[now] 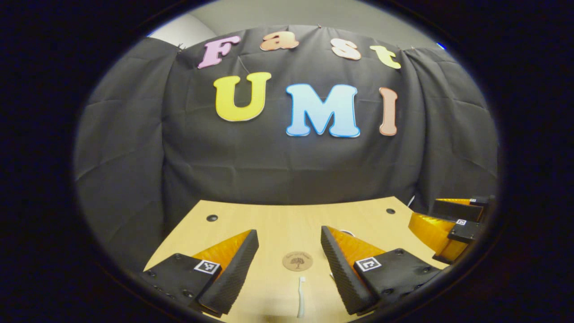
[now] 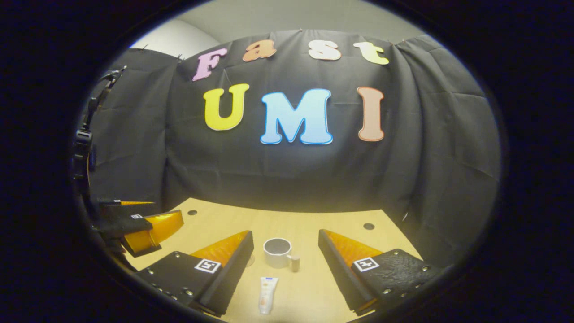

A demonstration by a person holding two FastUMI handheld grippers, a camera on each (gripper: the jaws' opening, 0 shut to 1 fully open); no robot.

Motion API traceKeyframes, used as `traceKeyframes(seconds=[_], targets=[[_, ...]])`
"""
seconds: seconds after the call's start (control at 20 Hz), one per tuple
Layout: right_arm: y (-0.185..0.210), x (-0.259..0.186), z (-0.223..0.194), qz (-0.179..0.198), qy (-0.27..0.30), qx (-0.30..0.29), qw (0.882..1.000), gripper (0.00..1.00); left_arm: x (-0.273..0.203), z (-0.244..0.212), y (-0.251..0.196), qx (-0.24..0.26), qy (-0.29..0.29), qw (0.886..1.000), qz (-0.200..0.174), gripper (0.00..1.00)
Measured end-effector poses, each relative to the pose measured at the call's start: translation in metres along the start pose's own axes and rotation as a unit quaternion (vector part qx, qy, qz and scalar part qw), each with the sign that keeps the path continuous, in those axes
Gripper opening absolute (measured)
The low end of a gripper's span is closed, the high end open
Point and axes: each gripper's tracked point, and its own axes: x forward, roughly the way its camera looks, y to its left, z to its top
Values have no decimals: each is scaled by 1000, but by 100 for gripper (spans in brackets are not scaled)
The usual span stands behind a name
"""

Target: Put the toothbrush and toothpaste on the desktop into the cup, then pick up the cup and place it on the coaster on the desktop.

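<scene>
Left gripper view: my left hand-held gripper (image 1: 289,255) hovers over the wooden worktop (image 1: 278,224), its fingers spread wide with nothing between them. The round coaster (image 1: 297,261) lies flat on the worktop in the gap between the fingers; the white toothbrush (image 1: 301,296) lies just nearer to me, lengthwise, apart from the coaster. My right hand-held gripper (image 1: 453,226) appears at the right edge.

Right gripper view: my right hand-held gripper (image 2: 285,253) is likewise held wide and holds nothing. The white cup (image 2: 278,252) stands upright on the worktop between the fingers, its handle turned to the right. The toothpaste (image 2: 267,294) tube lies flat just in front of the cup, nearer to me, not touching it. My left hand-held gripper (image 2: 148,229) shows at the left edge.
</scene>
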Motion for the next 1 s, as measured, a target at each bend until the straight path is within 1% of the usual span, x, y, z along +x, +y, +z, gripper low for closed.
traceKeyframes(seconds=[0.25, 0.45, 0.65, 0.8, 0.85, 0.9, 0.95, 1.0], targets=[[14, 12, -27, 23, 45, -9, 999, 92, 15, -42, 6, -8, 75, 997, -4, 95], [18, 21, -47, 31, 74, -13, 997, 92, 26, -68, 11, -11, 115, 993, -6, 96], [20, 31, -72, 34, 123, -6, 992, 92, 36, -96, 9, -11, 161, 987, -12, 96], [21, 34, -98, 32, 164, 1, 986, 92, 43, -116, 3, -10, 197, 980, -22, 97], [22, 35, -107, 31, 182, 4, 983, 92, 45, -127, 2, -5, 210, 977, -25, 98], [23, 34, -119, 31, 202, 8, 979, 92, 48, -137, 0, 0, 223, 975, -28, 95], [24, 33, -125, 32, 217, 12, 976, 92, 48, -147, 0, 3, 235, 972, -31, 96], [25, 33, -135, 32, 233, 15, 972, 92, 48, -156, -1, 5, 247, 968, -32, 96]])
